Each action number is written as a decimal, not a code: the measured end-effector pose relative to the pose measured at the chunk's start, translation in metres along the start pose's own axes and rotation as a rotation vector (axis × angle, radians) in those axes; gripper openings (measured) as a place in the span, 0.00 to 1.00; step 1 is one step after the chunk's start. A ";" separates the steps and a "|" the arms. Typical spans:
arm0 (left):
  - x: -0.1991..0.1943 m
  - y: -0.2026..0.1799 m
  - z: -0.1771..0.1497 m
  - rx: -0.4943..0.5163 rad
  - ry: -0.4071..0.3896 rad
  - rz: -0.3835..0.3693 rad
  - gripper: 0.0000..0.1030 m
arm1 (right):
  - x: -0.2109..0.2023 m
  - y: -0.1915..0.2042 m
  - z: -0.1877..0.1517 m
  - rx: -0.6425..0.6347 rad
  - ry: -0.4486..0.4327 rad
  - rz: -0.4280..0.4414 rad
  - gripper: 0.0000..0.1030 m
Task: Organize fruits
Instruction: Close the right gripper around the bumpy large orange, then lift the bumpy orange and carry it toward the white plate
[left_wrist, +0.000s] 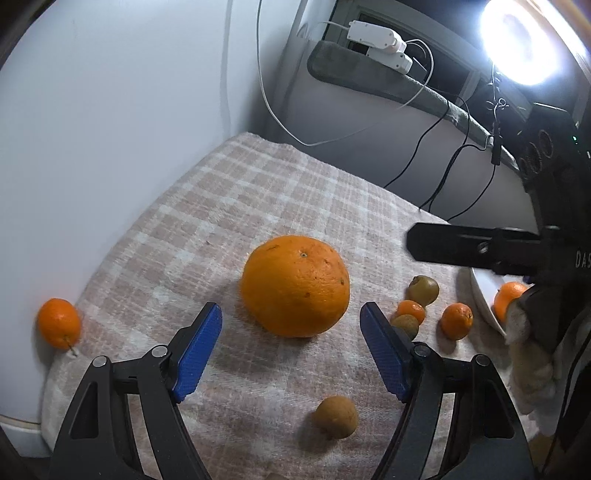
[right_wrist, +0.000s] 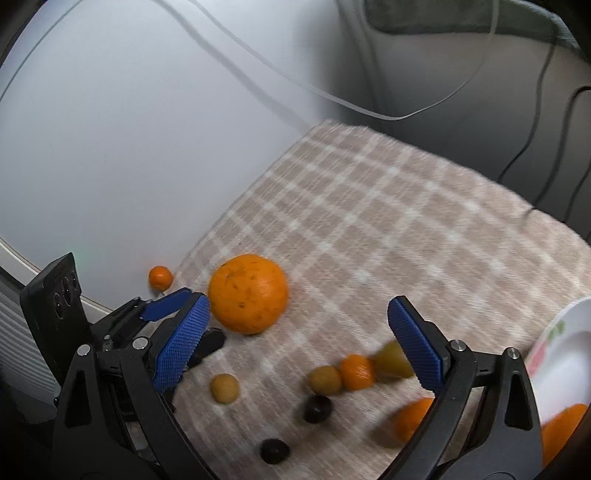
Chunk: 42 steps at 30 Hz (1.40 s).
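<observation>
The white plate (right_wrist: 565, 354) is cut off by the right edge. The orange fruit (right_wrist: 561, 432) on it is half hidden. Small fruits (right_wrist: 356, 371) near the right gripper's finger (right_wrist: 415, 347) look blurry.

We've got loads of bare checked cloth (right_wrist: 388, 221) behind the big orange (left_wrist: 294, 286), so that side's wide open. Over right it's cramped: small fruits (left_wrist: 424, 306) bunched together just beside the white plate (right_wrist: 565, 350). Wall (left_wrist: 92, 147) hems in the left edge.
</observation>
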<state>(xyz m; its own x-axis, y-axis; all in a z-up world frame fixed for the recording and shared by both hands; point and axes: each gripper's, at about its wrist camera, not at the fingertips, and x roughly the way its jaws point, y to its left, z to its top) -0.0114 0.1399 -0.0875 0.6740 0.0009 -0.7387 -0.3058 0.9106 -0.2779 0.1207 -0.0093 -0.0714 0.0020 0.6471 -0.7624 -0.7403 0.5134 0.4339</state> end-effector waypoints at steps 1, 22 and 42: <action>0.001 0.001 0.000 -0.005 0.004 -0.007 0.75 | 0.005 0.003 0.000 -0.006 0.010 0.004 0.96; 0.020 0.013 0.001 -0.069 0.048 -0.100 0.75 | 0.056 0.037 0.010 -0.029 0.130 0.067 0.89; 0.025 0.012 0.002 -0.065 0.056 -0.110 0.67 | 0.070 0.041 0.011 -0.029 0.162 0.050 0.72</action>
<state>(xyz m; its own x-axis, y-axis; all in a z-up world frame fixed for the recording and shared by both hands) 0.0032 0.1521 -0.1079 0.6677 -0.1219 -0.7344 -0.2762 0.8755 -0.3965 0.0979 0.0631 -0.1016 -0.1424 0.5711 -0.8085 -0.7557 0.4648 0.4614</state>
